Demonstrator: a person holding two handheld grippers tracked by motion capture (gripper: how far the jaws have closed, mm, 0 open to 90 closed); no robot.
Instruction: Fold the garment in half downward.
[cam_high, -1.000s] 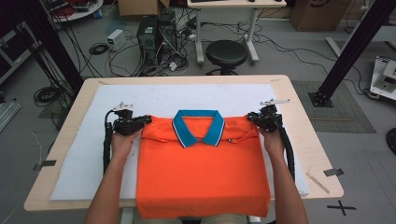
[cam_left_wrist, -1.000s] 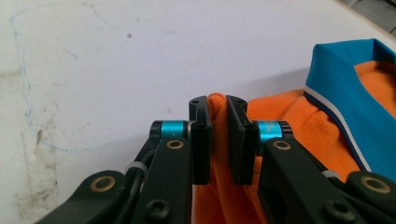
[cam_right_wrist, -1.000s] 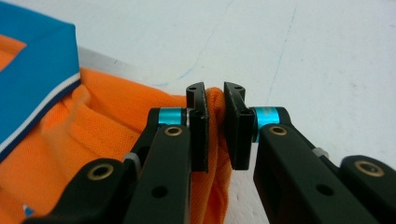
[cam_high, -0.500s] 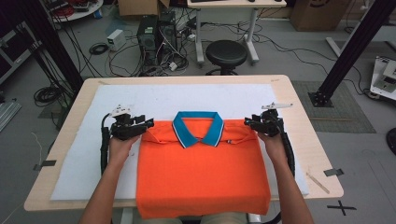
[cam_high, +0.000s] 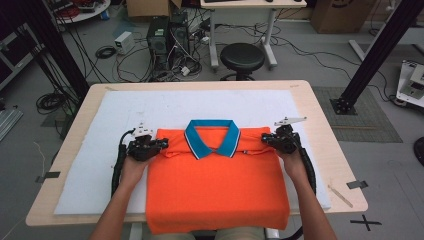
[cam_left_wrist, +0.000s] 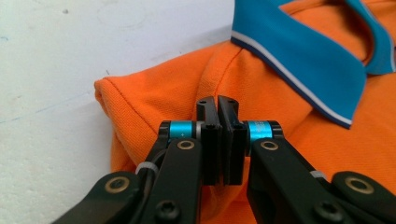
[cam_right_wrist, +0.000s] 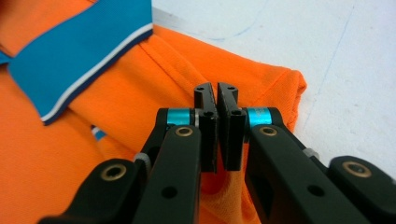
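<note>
Orange knit fabric, a folded polo shirt (cam_high: 217, 185) with a blue collar (cam_high: 212, 138), is laid flat on a white mat (cam_high: 100, 150) covering the wooden table (cam_high: 330, 150). The collar is used as the landmark here. The shirt's body runs from the collar toward the person, its lower hem hanging just over the table's near edge. The left gripper (cam_high: 159, 145) is placed at the shoulder corner left of the collar, and the right gripper (cam_high: 266, 140) at the shoulder corner right of it, so each hand is nearest its own corner. Both sets of jaws have just been closing and are now seen drawn together, with a pinch of orange cloth apparently caught at the tips in each gripper view (cam_left_wrist: 218, 109) (cam_right_wrist: 216, 95). Beyond the collar, a wide stretch of bare mat is left free; to either side of the shoulders, narrower strips of mat remain before the table edges.
</note>
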